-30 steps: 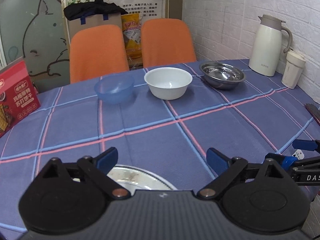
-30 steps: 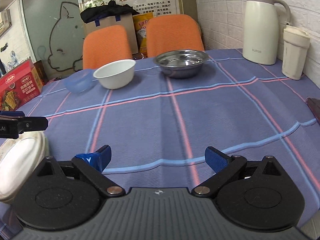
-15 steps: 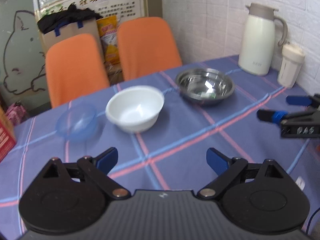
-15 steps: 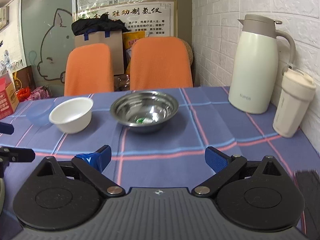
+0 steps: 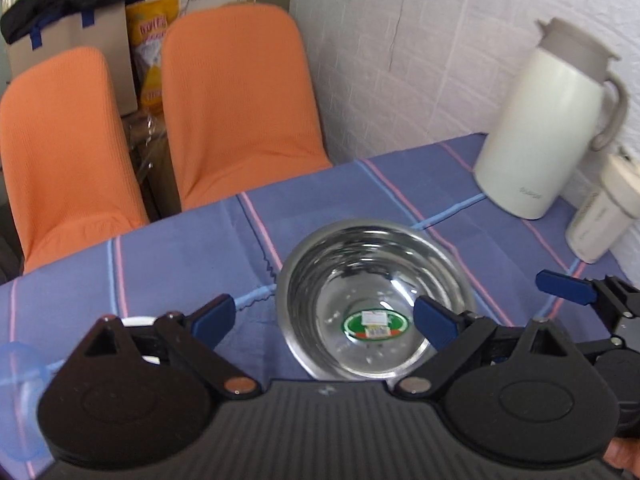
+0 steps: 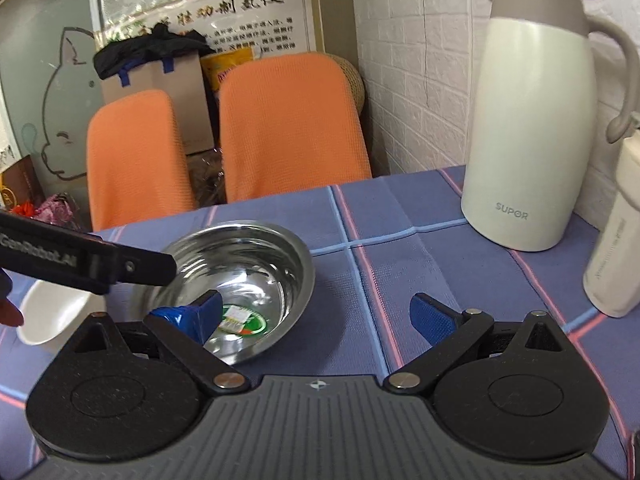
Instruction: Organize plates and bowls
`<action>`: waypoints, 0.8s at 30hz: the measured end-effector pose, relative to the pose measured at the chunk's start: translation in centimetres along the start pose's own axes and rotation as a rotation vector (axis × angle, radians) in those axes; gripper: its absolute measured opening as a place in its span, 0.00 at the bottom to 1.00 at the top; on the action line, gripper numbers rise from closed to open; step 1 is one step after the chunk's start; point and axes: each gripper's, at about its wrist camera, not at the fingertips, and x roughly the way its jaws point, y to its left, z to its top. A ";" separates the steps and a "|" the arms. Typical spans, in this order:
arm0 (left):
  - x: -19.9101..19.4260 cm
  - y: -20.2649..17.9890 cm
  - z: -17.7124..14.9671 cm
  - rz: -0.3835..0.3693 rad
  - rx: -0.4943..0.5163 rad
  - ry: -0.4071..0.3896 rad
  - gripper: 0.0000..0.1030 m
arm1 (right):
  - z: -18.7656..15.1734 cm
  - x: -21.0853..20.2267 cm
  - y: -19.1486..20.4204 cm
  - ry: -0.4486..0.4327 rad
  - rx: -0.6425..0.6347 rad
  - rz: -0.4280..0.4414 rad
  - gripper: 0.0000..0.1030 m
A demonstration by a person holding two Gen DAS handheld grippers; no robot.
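A steel bowl (image 5: 376, 300) with a green sticker inside sits on the blue checked tablecloth (image 5: 180, 256). My left gripper (image 5: 324, 320) hangs open over the bowl's near-left rim, its right finger above the bowl's inside. My right gripper (image 6: 316, 314) is open too, straddling the steel bowl's (image 6: 256, 268) right rim: left finger inside, right finger outside. A white bowl (image 6: 52, 312) stands left of the steel one, and a clear blue bowl (image 5: 16, 368) shows at the left edge. In the left wrist view the right gripper (image 5: 580, 300) appears at the bowl's right.
A white thermos jug (image 6: 536, 128) and a cream tumbler (image 6: 616, 240) stand against the brick wall at the right. Two orange chairs (image 5: 236, 100) sit behind the table's far edge. A cardboard box (image 6: 160, 84) with black cloth is behind them.
Both grippers have moved forward across the table and closed in on the steel bowl from either side. The plate near the front edge has dropped out of view.
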 end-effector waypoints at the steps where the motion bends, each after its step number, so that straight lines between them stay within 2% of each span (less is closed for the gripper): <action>1: 1.1 0.1 0.3 0.001 -0.004 0.015 0.92 | 0.1 0.8 0.1 0.012 -0.001 -0.005 0.85; 5: 4.2 0.8 0.8 0.008 -0.028 0.047 0.92 | 0.0 3.2 0.7 0.060 -0.034 -0.015 0.85; 8: 5.4 0.7 0.6 0.000 -0.002 0.050 0.90 | -0.4 4.3 1.6 0.078 -0.079 -0.001 0.83; 10: 6.1 0.8 0.2 -0.008 0.009 0.071 0.79 | -0.9 4.9 2.3 0.092 -0.108 0.027 0.83; 11: 6.5 0.8 0.0 -0.021 0.012 0.092 0.62 | -1.1 5.0 2.5 0.095 -0.109 0.055 0.85; 13: 6.4 0.6 -0.2 -0.032 0.038 0.082 0.59 | -1.4 4.7 3.1 0.076 -0.125 0.069 0.83; 15: 6.1 0.1 -0.5 -0.052 0.063 0.097 0.49 | -1.4 4.3 3.6 0.086 -0.127 0.103 0.83; 18: 5.5 -0.4 -1.0 -0.054 0.070 0.099 0.50 | -1.6 2.9 4.4 0.079 -0.155 0.086 0.84; 21: 4.6 -0.3 -1.6 -0.089 0.063 0.119 0.49 | -1.8 1.1 3.8 0.073 -0.136 0.116 0.83; 24: 3.4 -0.8 -2.8 -0.080 0.089 0.132 0.49 | -1.9 -0.6 3.9 0.093 -0.118 0.143 0.85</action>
